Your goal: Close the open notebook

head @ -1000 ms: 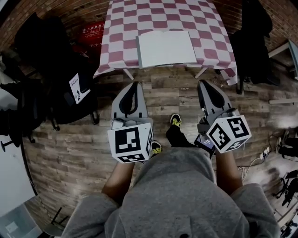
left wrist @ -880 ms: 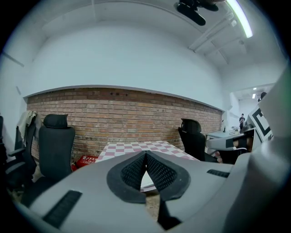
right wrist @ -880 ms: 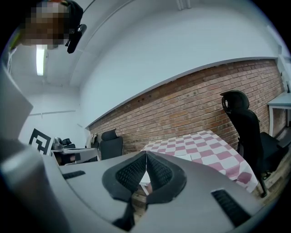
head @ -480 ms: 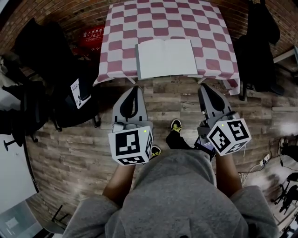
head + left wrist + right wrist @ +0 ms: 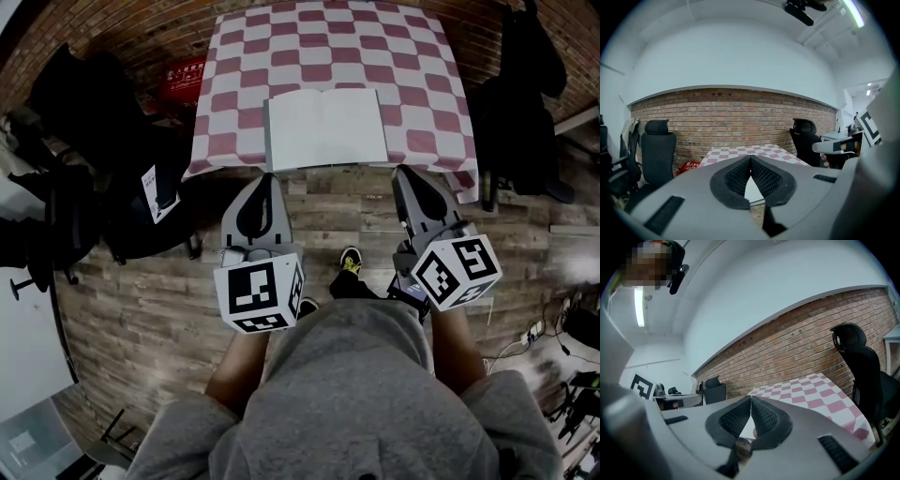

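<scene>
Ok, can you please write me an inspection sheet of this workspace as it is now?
Surface: table under a checkered cloth.
Job's things: notebook lies open, pages up, near the table's front edge.
Clutter: nothing seen on the table.
Grippers: left gripper and right gripper both shut, empty, in front of the table.
Cables: white cable on the floor at right.
Surroundings: brick wall, black office chairs, wooden floor, red box beside the table.

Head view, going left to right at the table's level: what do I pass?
Left black office chair → red crate → open notebook → right black chair
</scene>
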The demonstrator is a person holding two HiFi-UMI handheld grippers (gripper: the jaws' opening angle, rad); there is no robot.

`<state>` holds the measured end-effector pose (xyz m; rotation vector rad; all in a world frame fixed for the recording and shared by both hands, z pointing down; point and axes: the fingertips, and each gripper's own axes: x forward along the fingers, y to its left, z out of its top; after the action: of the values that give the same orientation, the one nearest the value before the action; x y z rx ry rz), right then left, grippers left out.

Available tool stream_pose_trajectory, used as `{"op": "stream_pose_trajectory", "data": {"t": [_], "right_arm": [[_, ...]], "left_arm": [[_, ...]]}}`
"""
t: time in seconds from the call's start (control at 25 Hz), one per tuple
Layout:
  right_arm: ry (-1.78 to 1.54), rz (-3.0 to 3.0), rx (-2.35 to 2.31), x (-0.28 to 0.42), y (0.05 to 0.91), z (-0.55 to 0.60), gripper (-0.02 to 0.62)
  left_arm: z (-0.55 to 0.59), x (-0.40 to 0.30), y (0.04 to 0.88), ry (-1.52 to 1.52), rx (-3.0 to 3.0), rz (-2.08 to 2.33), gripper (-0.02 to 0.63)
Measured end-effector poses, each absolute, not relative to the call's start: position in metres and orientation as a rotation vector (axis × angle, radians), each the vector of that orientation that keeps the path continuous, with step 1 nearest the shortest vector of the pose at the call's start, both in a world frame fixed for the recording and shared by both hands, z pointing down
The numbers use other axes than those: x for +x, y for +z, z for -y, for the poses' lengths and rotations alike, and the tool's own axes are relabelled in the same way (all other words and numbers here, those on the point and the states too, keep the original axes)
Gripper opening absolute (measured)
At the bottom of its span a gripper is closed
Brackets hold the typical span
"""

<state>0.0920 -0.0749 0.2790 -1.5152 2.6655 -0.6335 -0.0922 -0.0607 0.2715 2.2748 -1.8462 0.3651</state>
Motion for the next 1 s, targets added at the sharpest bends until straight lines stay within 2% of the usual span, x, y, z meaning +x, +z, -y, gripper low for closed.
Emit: {"op": "stream_pose_trajectory", "data": {"t": [1.0], "right_arm": [[-0.668,-2.733,-1.34,0.113,0.291,0.098,0.026]], "left_arm": [[0.068,-0.064,0.277,0.397,2.189,1.94,0.009]]}}
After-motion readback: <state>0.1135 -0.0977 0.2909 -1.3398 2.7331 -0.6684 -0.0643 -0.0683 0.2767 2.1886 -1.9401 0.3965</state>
